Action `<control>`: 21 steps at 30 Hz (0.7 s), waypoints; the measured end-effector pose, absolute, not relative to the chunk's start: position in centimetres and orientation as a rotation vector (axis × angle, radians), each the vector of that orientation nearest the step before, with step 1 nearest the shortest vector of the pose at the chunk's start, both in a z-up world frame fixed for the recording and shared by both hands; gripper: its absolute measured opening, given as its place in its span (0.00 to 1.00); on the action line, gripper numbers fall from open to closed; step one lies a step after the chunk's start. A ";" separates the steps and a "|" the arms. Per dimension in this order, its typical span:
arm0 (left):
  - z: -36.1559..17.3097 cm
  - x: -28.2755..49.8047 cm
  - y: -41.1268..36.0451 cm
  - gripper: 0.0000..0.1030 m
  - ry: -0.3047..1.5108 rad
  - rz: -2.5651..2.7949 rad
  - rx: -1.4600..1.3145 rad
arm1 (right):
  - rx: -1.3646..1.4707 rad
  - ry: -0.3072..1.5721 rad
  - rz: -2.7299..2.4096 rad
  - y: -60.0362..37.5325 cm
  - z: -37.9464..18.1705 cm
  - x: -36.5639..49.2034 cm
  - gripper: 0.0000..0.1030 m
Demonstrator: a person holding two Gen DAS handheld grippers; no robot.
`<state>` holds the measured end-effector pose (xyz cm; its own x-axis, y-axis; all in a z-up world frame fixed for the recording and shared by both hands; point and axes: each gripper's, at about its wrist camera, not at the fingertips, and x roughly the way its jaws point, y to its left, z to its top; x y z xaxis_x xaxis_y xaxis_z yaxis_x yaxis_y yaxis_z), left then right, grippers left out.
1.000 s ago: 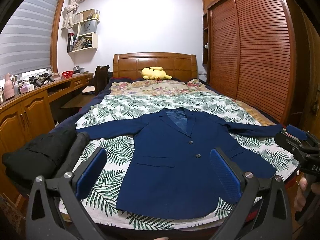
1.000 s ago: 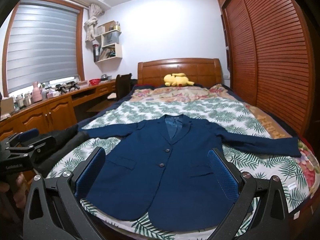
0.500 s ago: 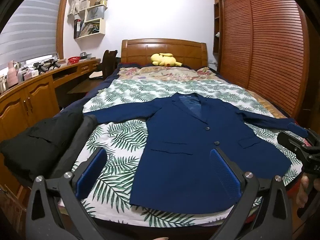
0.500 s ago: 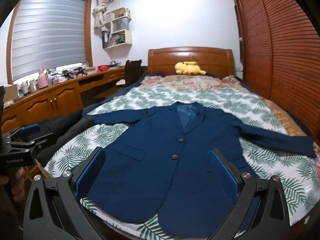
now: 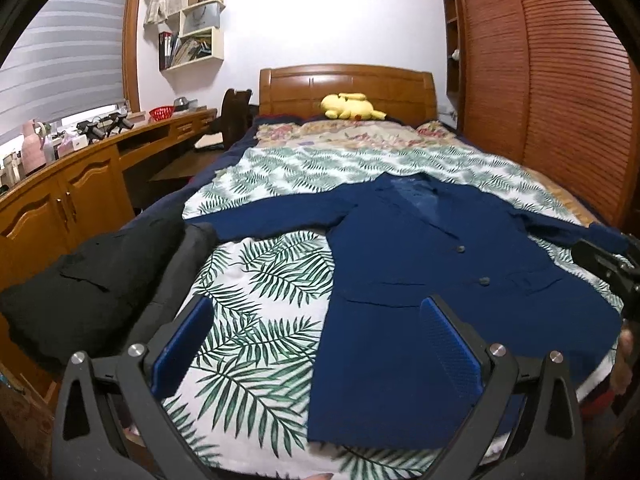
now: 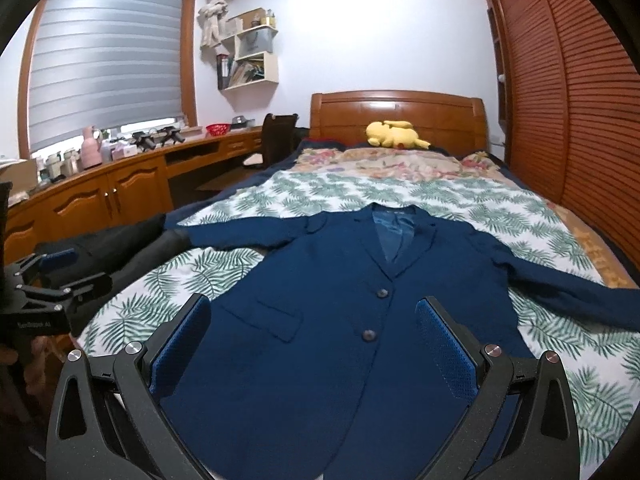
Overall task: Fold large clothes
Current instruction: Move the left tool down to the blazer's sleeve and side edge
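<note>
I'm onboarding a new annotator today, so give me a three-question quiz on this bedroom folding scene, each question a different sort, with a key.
1. True or false: the blue jacket lies spread flat on the bed, front side up, sleeves out to both sides.
2. Multiple choice: the left gripper is A) shut on a sleeve, B) open and holding nothing, C) out of view.
3. Fill in: the yellow plush toy rests near the bed's wooden ____.

Key: 1 true; 2 B; 3 headboard. The right gripper is open too.

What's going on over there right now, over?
Both jaws open, holding nothing. Navy blazer flat on the bed, sleeves spread, unfolded. Black clothes piled beside the left sleeve.
</note>
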<state>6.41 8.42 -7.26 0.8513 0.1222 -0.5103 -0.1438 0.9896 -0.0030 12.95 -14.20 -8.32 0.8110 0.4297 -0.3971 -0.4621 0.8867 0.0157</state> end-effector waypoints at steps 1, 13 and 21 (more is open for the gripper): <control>-7.4 6.7 8.6 1.00 0.537 0.140 -0.042 | -0.086 0.408 0.483 -13.9 -8.6 13.9 1.00; -10.1 12.3 12.3 1.00 0.638 0.134 -0.027 | -0.170 0.434 0.523 -10.0 -10.9 21.9 1.00; -10.2 18.1 15.8 1.00 0.701 0.113 -0.077 | -0.203 0.500 0.568 -8.3 -13.1 27.0 1.00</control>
<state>18.12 15.81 -10.16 0.7582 0.0782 -0.6473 -0.1298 0.9910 -0.0323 27.02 -8.34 -13.12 0.7278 0.4637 -0.5053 -0.5600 0.8271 -0.0476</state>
